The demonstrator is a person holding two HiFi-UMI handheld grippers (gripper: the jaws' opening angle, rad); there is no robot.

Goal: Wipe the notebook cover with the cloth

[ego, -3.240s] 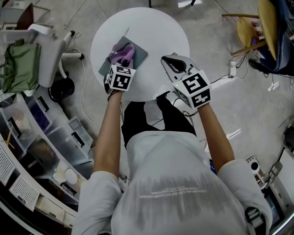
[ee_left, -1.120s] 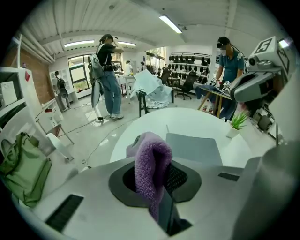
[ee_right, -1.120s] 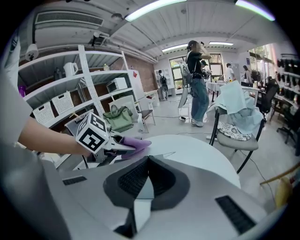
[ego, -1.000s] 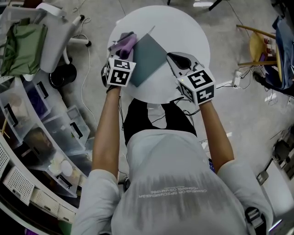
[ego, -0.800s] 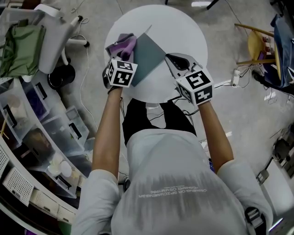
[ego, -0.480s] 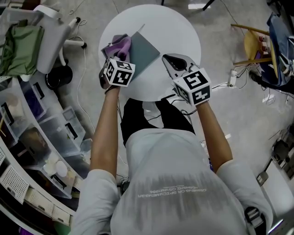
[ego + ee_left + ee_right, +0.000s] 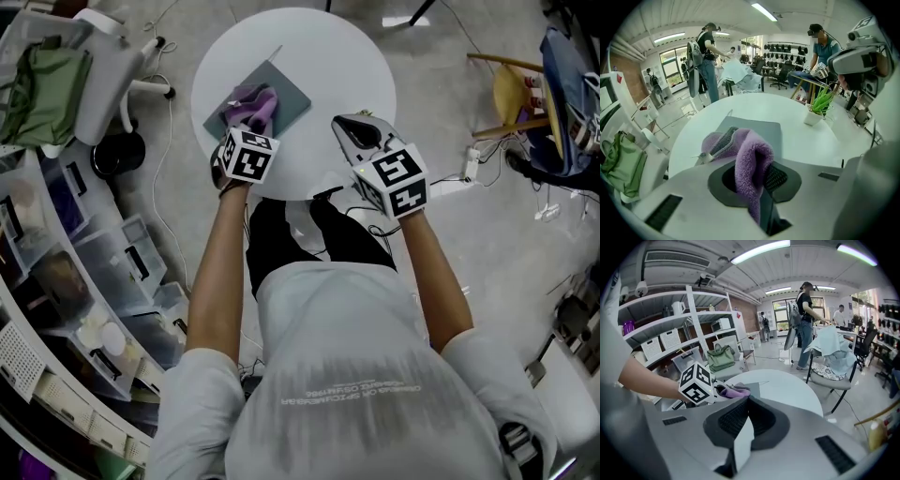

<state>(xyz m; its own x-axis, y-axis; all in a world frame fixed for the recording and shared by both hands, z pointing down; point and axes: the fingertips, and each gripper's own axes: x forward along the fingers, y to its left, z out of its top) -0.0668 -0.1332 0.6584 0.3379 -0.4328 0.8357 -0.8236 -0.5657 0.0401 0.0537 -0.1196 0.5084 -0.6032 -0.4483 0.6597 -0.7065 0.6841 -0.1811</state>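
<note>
The grey rectangular notebook lies flat directly ahead of and beneath the fingertips of the left gripper.

1. Left gripper. The jaws are clamped on a fold of the purple fleece cloth. The cloth stands pinched between the pads. Its free part spreads forward from the fingertips and rests on the cover.

2. Change. One second ago the cloth sat at the notebook's far-left corner, partly off the cover and close to the table edge. The cloth now sits over the middle of the cover, with grey surface showing on every side of it. The left gripper has drawn the cloth back across the cover toward the centre. The cloth occupied much the same central position about three seconds ago.

3. Meaning for the task. This is judged to be a back-and-forth wiping stroke, with one outward pass and its return complete. Wiping is under way. The pictures do not show whether the right-hand part of the cover has been covered.

4. Right gripper. The jaws are together with nothing between them. The gripper hovers near the table's near-right edge, well apart from the notebook, and takes no part in the stroke.

5. Surroundings. The notebook rests on the round white table, left of the table's centre.
</note>
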